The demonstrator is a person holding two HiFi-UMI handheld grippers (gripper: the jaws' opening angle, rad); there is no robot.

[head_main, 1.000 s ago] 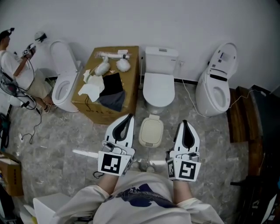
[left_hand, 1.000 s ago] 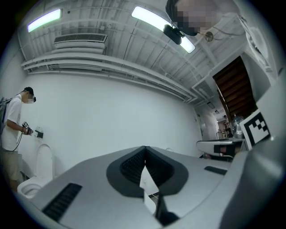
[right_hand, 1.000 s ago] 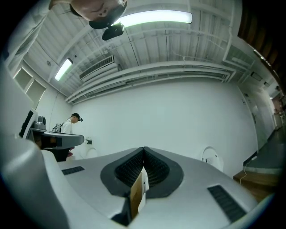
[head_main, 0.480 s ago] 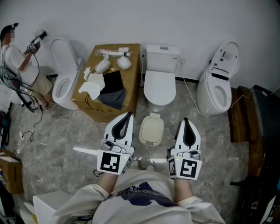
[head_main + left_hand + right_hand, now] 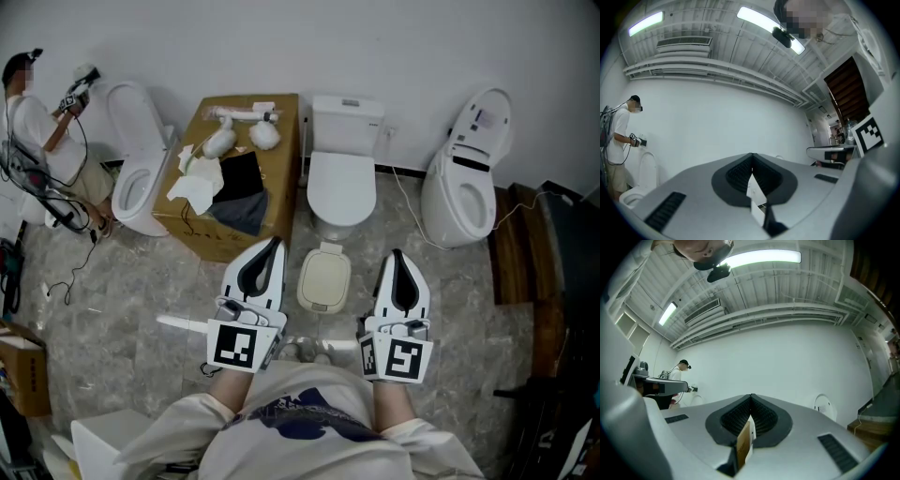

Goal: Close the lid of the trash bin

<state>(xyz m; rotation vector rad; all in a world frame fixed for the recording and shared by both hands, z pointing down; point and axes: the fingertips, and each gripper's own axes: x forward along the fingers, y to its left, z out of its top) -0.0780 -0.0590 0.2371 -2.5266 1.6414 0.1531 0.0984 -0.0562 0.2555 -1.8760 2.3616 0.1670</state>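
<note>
Two hand-held grippers (image 5: 276, 246) (image 5: 397, 255) closed, flanking lidded trash bin (image 5: 324, 281)

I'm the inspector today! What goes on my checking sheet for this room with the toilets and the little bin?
Surface: grey marbled stone floor.
Job's things: small cream trash bin stands on the floor between the grippers; its lid already looks down.
Clutter: brown cardboard box with white rags and a black cloth on top.
Grippers: left gripper and right gripper are both shut, hold nothing and are apart from the bin.
Cables: white cord on the floor by the right-hand toilet; black wires at far left.
Surroundings: white toilets, a white wall, another person at far left.
</note>
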